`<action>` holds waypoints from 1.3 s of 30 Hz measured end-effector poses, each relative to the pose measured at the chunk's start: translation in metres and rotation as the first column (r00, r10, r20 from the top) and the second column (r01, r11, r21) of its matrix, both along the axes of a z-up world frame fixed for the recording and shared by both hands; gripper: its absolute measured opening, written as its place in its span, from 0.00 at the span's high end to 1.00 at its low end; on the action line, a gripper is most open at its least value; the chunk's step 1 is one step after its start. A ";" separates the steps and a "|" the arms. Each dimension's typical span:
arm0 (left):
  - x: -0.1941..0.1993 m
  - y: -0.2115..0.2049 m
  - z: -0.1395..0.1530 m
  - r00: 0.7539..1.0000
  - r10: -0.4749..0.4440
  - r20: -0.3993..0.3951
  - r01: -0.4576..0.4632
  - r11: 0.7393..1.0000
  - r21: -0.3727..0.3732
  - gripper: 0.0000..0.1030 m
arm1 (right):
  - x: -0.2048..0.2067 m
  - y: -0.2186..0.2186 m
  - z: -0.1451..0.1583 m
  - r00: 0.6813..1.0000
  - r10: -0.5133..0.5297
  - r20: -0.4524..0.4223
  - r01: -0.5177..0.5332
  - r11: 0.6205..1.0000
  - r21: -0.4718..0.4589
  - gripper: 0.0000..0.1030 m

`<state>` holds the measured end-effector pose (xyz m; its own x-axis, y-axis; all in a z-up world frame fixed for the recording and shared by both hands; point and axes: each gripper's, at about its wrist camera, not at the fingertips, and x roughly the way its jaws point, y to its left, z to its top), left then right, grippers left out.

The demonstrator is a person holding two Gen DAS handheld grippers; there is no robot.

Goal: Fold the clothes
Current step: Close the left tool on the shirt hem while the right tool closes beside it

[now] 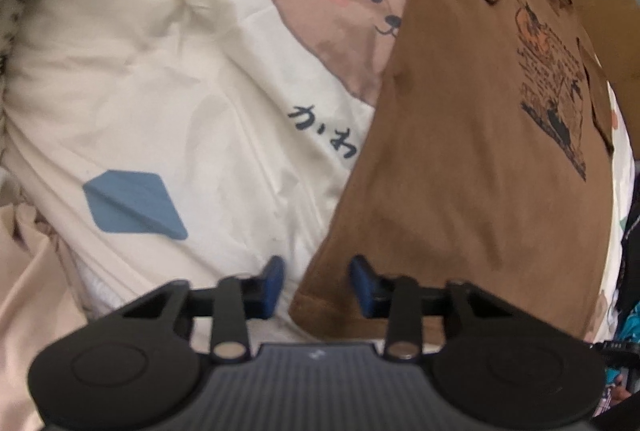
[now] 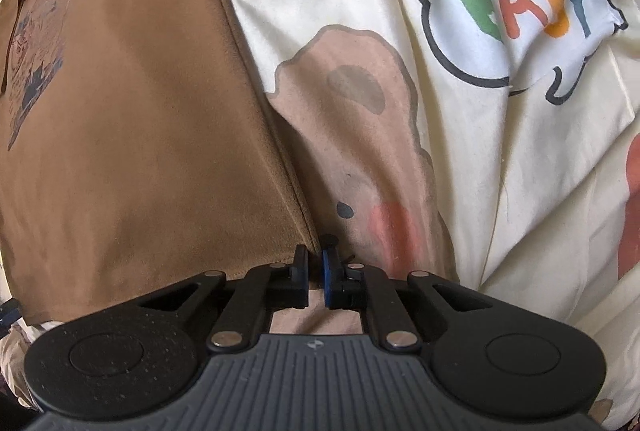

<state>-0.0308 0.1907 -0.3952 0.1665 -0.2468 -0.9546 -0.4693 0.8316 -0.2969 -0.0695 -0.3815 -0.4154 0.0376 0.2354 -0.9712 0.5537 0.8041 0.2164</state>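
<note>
A brown cotton T-shirt with a dark printed graphic (image 1: 472, 135) lies flat on a cream bedsheet printed with cartoon bears (image 1: 168, 79), filling the right half of the left wrist view. The left gripper (image 1: 316, 281), bottom centre, stands parted astride the shirt's lower left corner, pads not pressing. In the right wrist view, the right gripper (image 2: 315, 273) is pinched nearly closed on the shirt's lower right corner.

Soft, even indoor light, moderately bright; no glare. Left view slightly smeared, print on the brown cotton T-shirt (image 1: 480, 135) fuzzy. Fisheye bends both views' edges; corners black. Faint shadows in folds of the cream cartoon-printed bedsheet (image 2: 500, 171).
</note>
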 end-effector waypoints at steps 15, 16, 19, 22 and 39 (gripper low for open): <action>-0.014 0.017 0.006 0.999 0.031 0.021 -0.030 0.999 -0.015 0.75 | 0.006 0.020 0.002 1.000 0.012 -0.021 -0.012 0.999 -0.029 0.95; -0.014 0.015 0.005 1.000 0.022 0.016 -0.022 1.000 -0.012 0.75 | 0.006 0.021 0.001 1.000 0.011 -0.024 -0.011 1.000 -0.027 0.95; -0.010 0.009 0.000 1.000 -0.026 -0.004 0.026 1.000 0.009 0.75 | 0.007 0.023 -0.002 1.000 0.002 -0.031 -0.003 1.000 -0.021 0.95; -0.006 -0.002 -0.003 0.999 -0.039 -0.018 0.040 0.999 0.025 0.75 | 0.009 0.026 -0.002 0.999 0.002 -0.034 -0.002 1.000 -0.020 0.95; -0.001 -0.015 -0.014 0.997 0.002 -0.075 0.001 1.000 0.029 0.85 | 0.012 0.039 -0.003 1.000 -0.007 0.009 0.008 1.000 -0.029 0.82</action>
